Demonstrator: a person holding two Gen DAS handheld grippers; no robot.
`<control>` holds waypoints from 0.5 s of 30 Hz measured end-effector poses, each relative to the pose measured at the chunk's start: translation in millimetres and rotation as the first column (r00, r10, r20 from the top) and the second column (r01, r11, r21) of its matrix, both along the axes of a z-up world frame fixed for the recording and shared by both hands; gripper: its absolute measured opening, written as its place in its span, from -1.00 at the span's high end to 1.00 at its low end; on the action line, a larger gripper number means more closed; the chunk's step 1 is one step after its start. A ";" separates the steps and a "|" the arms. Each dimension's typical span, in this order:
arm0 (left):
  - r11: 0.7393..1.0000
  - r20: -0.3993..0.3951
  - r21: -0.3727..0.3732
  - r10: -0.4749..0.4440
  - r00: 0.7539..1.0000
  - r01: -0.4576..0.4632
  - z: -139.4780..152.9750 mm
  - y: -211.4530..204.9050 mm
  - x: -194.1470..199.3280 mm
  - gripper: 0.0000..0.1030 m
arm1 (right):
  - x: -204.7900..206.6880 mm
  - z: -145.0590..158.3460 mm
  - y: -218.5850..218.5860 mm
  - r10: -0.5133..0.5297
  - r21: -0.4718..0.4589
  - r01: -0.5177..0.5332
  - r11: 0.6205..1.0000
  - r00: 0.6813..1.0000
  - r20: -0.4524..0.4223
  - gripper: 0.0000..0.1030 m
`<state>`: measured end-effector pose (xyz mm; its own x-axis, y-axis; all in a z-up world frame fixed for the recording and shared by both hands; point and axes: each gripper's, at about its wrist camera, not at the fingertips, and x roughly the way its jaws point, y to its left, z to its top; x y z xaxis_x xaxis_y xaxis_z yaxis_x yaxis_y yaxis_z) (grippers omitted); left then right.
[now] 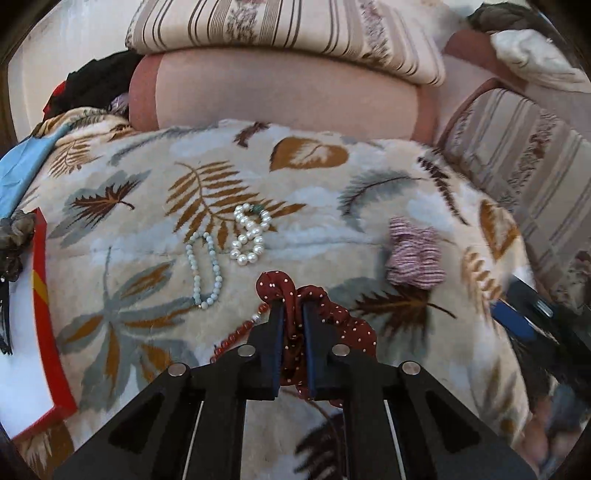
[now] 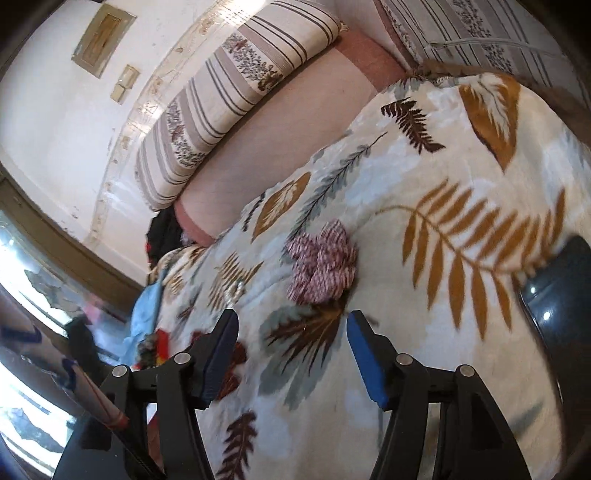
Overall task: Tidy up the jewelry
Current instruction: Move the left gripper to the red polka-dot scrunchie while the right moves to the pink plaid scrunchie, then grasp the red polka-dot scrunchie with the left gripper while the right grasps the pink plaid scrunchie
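My left gripper is shut on a dark red polka-dot scrunchie, held just above the leaf-patterned blanket. A red bead bracelet lies under its left finger. A pale blue bead bracelet and a white pearl bracelet lie ahead on the blanket. A pink-and-white striped scrunchie lies to the right; it also shows in the right wrist view. My right gripper is open and empty, just short of that scrunchie.
A red-rimmed white box sits at the left edge with a dark scrunchie on its rim. Striped cushions and a pink bolster line the back. Blue cloth lies far left. A dark object sits at right.
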<state>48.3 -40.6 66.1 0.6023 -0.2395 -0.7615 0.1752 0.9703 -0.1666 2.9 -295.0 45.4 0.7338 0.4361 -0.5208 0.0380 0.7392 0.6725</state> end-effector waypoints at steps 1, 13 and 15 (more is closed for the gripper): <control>1.000 0.006 -0.003 -0.005 1.000 0.005 3.2 -0.2 -3.5 0.82 | 8.1 -0.3 1.6 0.000 -0.006 0.000 1.000 1.000 -0.005 -0.30; 0.996 0.098 0.081 -0.040 0.994 0.032 17.1 4.2 -51.3 0.82 | 103.2 -35.9 42.7 0.026 -0.294 -0.058 0.954 0.993 -0.112 0.20; 0.996 0.095 0.083 -0.032 0.995 0.025 15.1 5.6 -52.9 0.82 | 103.9 -34.5 50.8 0.050 -0.336 -0.086 0.938 0.992 -0.113 0.68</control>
